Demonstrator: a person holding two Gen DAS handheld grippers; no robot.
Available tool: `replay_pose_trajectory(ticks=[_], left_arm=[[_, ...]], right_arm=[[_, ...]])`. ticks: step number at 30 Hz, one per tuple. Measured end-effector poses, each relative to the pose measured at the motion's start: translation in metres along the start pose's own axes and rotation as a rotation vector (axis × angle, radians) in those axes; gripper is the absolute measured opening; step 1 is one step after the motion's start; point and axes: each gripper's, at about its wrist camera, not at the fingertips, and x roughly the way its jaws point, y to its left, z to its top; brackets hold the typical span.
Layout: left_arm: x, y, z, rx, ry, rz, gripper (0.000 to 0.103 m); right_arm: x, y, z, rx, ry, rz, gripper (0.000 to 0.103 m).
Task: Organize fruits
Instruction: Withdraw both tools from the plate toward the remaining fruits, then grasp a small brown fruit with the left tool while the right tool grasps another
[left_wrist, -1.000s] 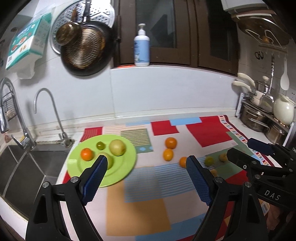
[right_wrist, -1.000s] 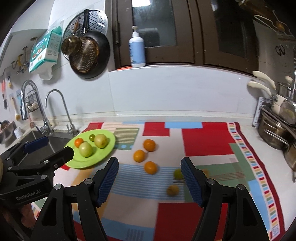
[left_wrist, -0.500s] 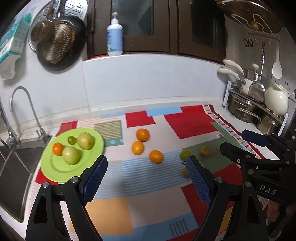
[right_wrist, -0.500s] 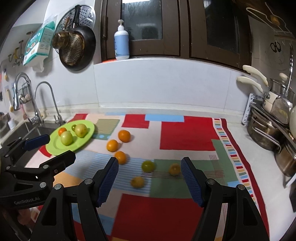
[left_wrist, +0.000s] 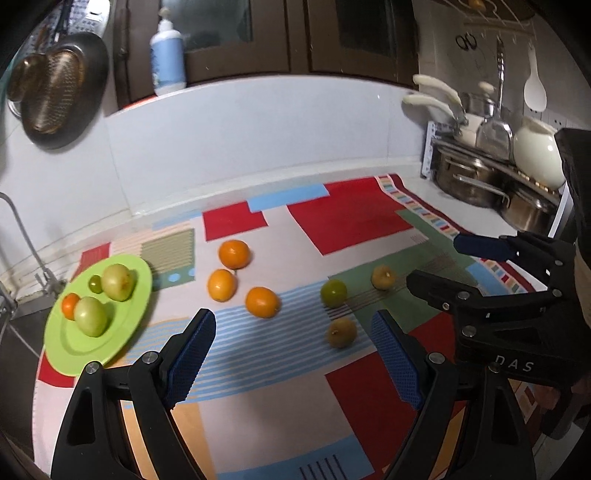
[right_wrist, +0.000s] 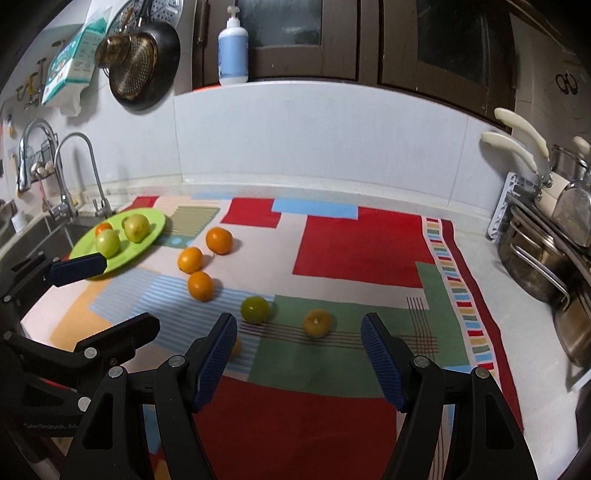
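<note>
A lime green plate at the mat's left end holds two green apples, a small orange fruit and a small green one. Three oranges lie loose mid-mat. A green fruit and two yellowish fruits lie further right. My left gripper is open and empty above the mat's near side. My right gripper is open and empty, just in front of the yellowish fruit.
A colourful patchwork mat covers the counter. A sink with taps lies left. Steel pots and a white kettle stand on the right. Pans hang on the wall; a soap bottle stands on the ledge.
Both grippers have swung to the right, away from the plate; the loose fruits now sit nearer the middle of both views. Both stay open and empty.
</note>
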Motion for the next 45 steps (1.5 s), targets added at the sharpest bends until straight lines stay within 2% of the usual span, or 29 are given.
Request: replay_pose_trajectory(ticks=[12, 20, 25, 35, 39, 45], left_arm=[[0.051, -0.024, -0.005, 0.072, 0.119, -0.067, 0.068], [0.08, -0.022, -0.002, 0.033, 0.205, -0.146, 0.044], [0.089, -0.022, -0.004, 0.028, 0.234, -0.175, 0.027], [0.086, -0.011, 0.003, 0.02, 0.215, -0.136, 0.027], [0.084, -0.006, 0.005, 0.01, 0.209, -0.121, 0.027], [0.077, -0.002, 0.007, -0.002, 0.192, -0.112, 0.027]], right_arm=[[0.044, -0.022, -0.013, 0.007, 0.09, 0.028, 0.066], [0.07, -0.027, -0.012, 0.036, 0.141, 0.075, 0.059], [0.084, -0.027, -0.011, 0.026, 0.161, 0.073, 0.055], [0.101, -0.024, -0.008, 0.032, 0.195, 0.09, 0.041], [0.103, -0.024, -0.009, 0.033, 0.202, 0.074, 0.029], [0.095, -0.022, -0.011, 0.045, 0.194, 0.072, 0.028]])
